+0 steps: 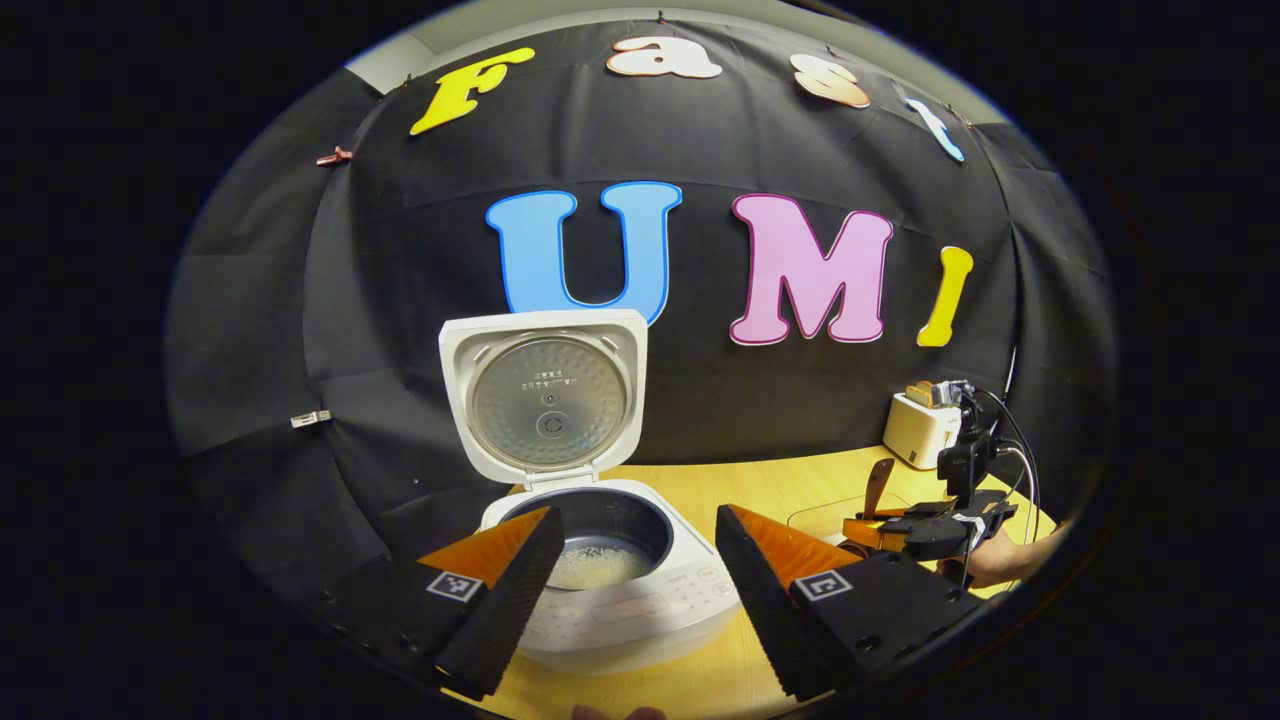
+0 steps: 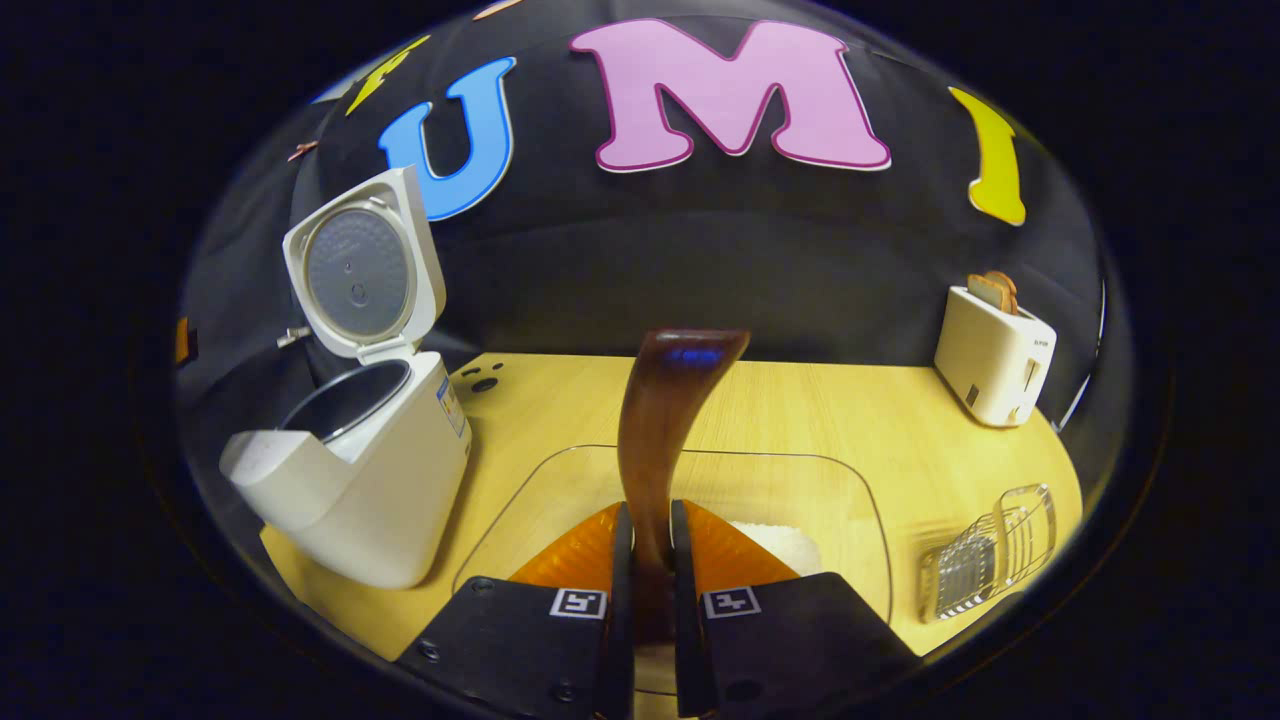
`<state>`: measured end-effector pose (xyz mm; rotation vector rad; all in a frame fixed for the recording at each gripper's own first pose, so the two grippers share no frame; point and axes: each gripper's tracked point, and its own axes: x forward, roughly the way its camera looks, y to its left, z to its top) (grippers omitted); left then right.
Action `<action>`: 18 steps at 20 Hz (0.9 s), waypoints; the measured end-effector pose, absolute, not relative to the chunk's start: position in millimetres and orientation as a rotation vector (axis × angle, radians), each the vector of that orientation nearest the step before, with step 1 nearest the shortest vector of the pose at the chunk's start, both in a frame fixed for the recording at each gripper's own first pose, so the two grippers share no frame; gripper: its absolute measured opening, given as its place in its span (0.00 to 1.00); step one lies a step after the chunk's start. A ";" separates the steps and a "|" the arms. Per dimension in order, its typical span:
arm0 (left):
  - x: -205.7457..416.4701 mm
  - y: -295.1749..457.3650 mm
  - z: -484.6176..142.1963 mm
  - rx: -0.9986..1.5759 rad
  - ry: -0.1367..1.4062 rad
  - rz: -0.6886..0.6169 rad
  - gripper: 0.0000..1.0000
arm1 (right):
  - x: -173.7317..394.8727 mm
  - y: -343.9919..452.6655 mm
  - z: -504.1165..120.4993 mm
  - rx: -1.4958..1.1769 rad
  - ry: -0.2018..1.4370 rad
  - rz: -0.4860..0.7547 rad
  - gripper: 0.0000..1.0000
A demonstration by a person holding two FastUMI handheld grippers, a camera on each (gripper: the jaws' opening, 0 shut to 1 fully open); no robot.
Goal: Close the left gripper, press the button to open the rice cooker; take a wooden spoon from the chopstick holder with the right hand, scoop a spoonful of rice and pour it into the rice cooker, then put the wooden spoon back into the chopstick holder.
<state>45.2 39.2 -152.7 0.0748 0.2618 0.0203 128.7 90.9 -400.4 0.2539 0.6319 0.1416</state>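
Observation:
The white rice cooker stands with its lid raised, and white rice lies in its dark inner pot. My left gripper is open, its fingers spread just in front of the cooker with nothing between them. My right gripper is shut on the dark wooden spoon, whose broad end curves up and away from the fingers. Under it sits a clear container holding rice. The right gripper with the spoon also appears at the right of the left gripper view.
A wire chopstick holder stands at the table's right front. A white toaster with bread sits at the back right. The open cooker is on the left of the wooden table.

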 end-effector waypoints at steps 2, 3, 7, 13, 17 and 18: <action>43.7 44.2 -151.3 0.075 0.259 0.027 0.97 | 130.8 94.4 -399.9 0.326 0.637 0.121 0.20; 42.5 46.3 -150.5 0.072 0.258 0.031 0.97 | 131.1 95.8 -399.6 0.367 0.641 0.110 0.20; 39.9 50.7 -148.3 0.066 0.252 0.036 0.97 | 127.7 96.8 -399.2 0.582 0.659 0.059 0.20; 35.7 47.1 -142.6 0.072 0.243 0.031 0.97 | 122.9 89.4 -397.1 0.818 0.649 -0.015 0.20; 28.8 46.0 -137.4 0.084 0.233 0.034 0.97 | 127.4 68.8 -384.3 0.933 0.591 -0.066 0.20; 27.6 45.9 -136.2 0.083 0.233 0.036 0.97 | 128.3 61.5 -380.5 0.942 0.578 -0.079 0.20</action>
